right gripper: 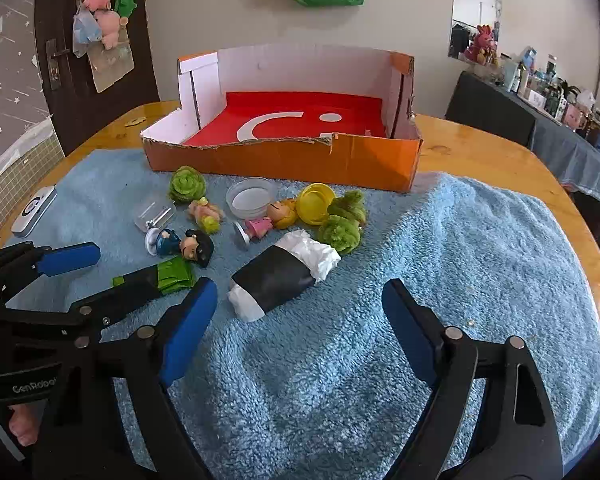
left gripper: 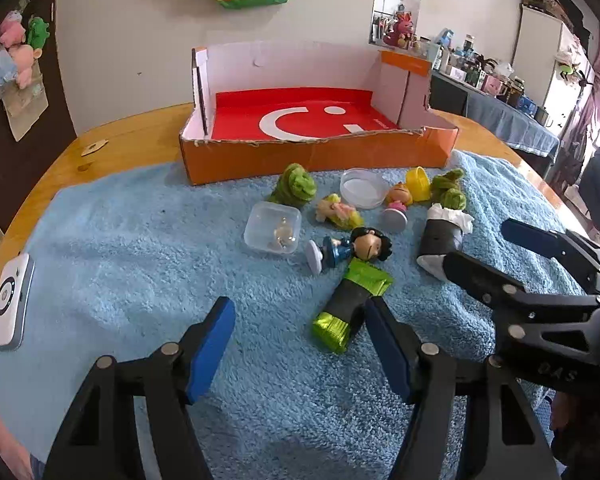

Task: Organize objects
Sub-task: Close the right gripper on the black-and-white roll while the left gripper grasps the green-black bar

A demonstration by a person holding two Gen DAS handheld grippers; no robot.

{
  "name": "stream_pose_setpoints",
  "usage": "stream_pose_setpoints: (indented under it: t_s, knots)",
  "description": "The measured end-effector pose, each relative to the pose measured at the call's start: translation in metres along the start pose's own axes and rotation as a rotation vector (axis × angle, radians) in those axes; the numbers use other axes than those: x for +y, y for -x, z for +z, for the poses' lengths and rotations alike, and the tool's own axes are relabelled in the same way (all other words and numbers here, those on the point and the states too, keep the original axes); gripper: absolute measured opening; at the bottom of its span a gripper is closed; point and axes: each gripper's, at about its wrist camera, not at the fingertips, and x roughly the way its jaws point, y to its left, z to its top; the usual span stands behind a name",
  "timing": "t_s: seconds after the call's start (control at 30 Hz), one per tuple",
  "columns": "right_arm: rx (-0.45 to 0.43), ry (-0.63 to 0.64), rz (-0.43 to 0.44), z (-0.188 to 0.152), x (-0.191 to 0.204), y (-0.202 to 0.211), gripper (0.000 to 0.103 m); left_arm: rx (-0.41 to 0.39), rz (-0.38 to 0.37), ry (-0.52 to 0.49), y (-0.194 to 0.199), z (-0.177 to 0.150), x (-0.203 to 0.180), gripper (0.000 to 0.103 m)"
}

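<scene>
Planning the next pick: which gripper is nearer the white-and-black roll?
Right. In the left wrist view the right gripper has a finger tip right beside the roll. The left gripper sits off to the roll's left, by the green-and-black roll.

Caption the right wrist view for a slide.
Open right gripper above a blue towel, facing a black-and-white wrapped roll, scattered toys and an orange box.
</scene>
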Motion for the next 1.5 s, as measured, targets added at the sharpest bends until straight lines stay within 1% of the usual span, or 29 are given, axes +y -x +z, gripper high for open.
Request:
stream_pose_setpoints:
  t_s: [0.1, 0.23, 0.53, 0.73, 0.77, 0.83, 0.87, 0.9, 0.93, 1.07, 1.1, 1.2, 1.23, 1.5]
  knots:
    - [0.014, 0.003, 0.000, 0.002, 0.002, -0.005, 0.081, 0.000, -0.012, -0.014, -0.001, 0.002, -0.002, 0.069]
    - [0.032, 0.006, 0.004, 0.003, 0.003, -0.011, 0.077, 0.002, -0.008, -0.034, -0.003, 0.003, -0.005, 0.069]
    - [0.068, 0.016, 0.000, 0.005, 0.003, -0.025, 0.076, 0.021, -0.029, -0.066, -0.011, 0.005, -0.009, 0.068]
    - [0.087, 0.017, 0.018, 0.009, 0.002, -0.030, 0.075, 0.032, -0.068, -0.066, -0.014, 0.008, -0.009, 0.064]
    - [0.089, 0.013, 0.024, 0.009, 0.001, -0.030, 0.073, 0.034, -0.069, -0.073, -0.015, 0.008, -0.010, 0.062]
    - [0.090, 0.012, 0.035, 0.010, 0.001, -0.029, 0.064, 0.036, -0.056, -0.090, -0.016, 0.008, -0.015, 0.059]
    - [0.090, 0.015, 0.035, 0.010, 0.001, -0.029, 0.061, 0.034, -0.043, -0.102, -0.017, 0.007, -0.018, 0.058]
    - [0.087, 0.017, 0.036, 0.011, 0.001, -0.028, 0.056, 0.032, -0.038, -0.108, -0.017, 0.007, -0.020, 0.055]
    - [0.087, 0.017, 0.035, 0.011, 0.000, -0.027, 0.055, 0.031, -0.041, -0.110, -0.016, 0.006, -0.021, 0.053]
    - [0.080, -0.001, 0.054, 0.010, -0.005, -0.024, 0.054, 0.031, -0.060, -0.092, -0.014, 0.007, -0.019, 0.040]
    - [0.077, -0.003, 0.057, 0.010, -0.005, -0.023, 0.054, 0.031, -0.059, -0.089, -0.014, 0.007, -0.018, 0.039]
    - [0.068, -0.007, 0.061, 0.009, -0.005, -0.021, 0.053, 0.029, -0.063, -0.084, -0.012, 0.006, -0.017, 0.037]
    - [0.066, -0.008, 0.064, 0.009, -0.005, -0.019, 0.053, 0.029, -0.079, -0.097, -0.011, 0.006, -0.018, 0.037]
    - [0.046, -0.020, 0.071, 0.008, -0.007, -0.008, 0.053, 0.018, -0.091, -0.106, -0.005, 0.006, -0.022, 0.034]
